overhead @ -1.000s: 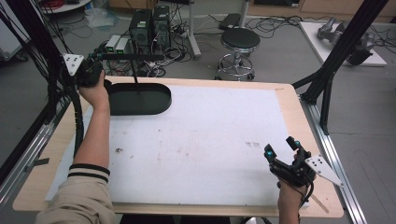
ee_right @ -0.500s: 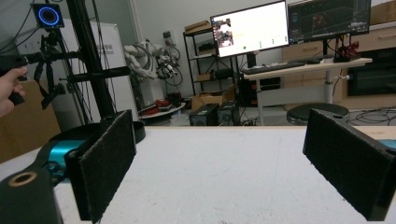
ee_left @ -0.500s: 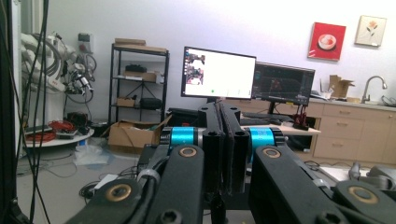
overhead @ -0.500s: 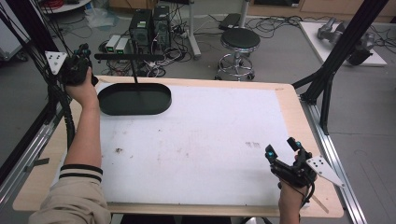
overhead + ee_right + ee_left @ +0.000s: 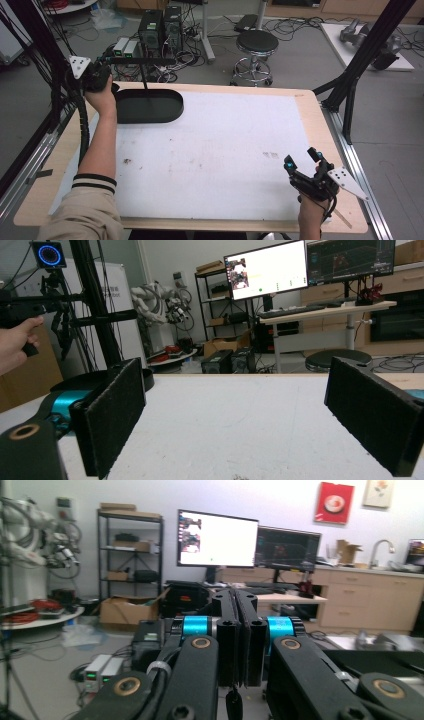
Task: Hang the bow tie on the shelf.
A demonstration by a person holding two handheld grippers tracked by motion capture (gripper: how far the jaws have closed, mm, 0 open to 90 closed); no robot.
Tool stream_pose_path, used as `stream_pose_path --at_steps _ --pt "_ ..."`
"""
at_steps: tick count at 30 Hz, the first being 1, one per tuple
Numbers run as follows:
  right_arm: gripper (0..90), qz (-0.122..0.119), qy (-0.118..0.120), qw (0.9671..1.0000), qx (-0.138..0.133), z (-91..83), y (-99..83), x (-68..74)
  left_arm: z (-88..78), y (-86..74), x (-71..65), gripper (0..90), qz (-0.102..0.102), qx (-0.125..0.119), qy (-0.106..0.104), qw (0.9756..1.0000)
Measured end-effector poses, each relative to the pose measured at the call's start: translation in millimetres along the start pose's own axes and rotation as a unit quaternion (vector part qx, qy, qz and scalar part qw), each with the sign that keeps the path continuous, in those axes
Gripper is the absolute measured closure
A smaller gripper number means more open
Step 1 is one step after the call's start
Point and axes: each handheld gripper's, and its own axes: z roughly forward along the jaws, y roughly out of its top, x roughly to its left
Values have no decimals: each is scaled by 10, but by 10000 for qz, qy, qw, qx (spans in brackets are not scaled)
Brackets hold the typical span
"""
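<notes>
My left gripper is held up at the table's far left corner, just left of a black oval tray. In the left gripper view its jaws stand pressed together with nothing between them, pointing out at the room. My right gripper rests near the front right of the white table mat, open. In the right gripper view its two black pads stand wide apart over bare mat, and the tray lies far off at the left.
A thin black stand with a horizontal bar rises from the tray. Black frame posts flank the table. Beyond the far edge are a stool, computer boxes and cables on the floor.
My left hand swung out to the left, then came back right toward the tray's end. The right gripper has stayed where it was, still open.
</notes>
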Motion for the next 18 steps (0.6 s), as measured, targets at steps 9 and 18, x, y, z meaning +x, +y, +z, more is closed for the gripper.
stream_pose_path --at_steps 9,18 --pt "87 39 10 10000 -27 9 8 9 -6 -193 54 869 -163 389 -89 9991" --pt "87 69 33 10000 -11 21 6 23 -75 -232 21 579 -53 514 -195 9985"
